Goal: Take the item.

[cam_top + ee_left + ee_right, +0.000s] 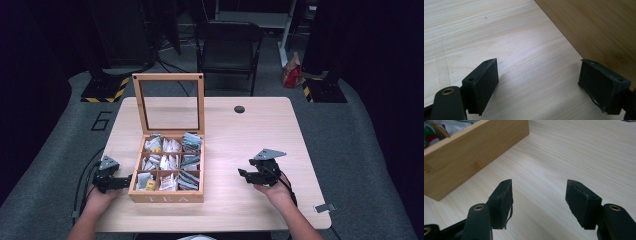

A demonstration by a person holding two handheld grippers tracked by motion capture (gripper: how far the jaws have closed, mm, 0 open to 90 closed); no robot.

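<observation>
The wooden tea box (166, 192) sits near the front left of the table (260, 135), lid propped upright so its nine compartments of tea packets (170, 162) lie reachable, left tool (125, 181) spread and empty beside its wall, right tool (243, 175) spread, empty, well apart

Matt wooden tea box (166, 195) — pale wood-grain table (250, 135)

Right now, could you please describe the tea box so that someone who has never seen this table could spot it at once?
On the pale wooden table, look to the left half, near the front edge. There sits the tea box, divided into nine compartments of tea bags, between the left gripper and the right gripper. Its window-paned lid stands upright, and TEA is lettered on its front wall.
</observation>
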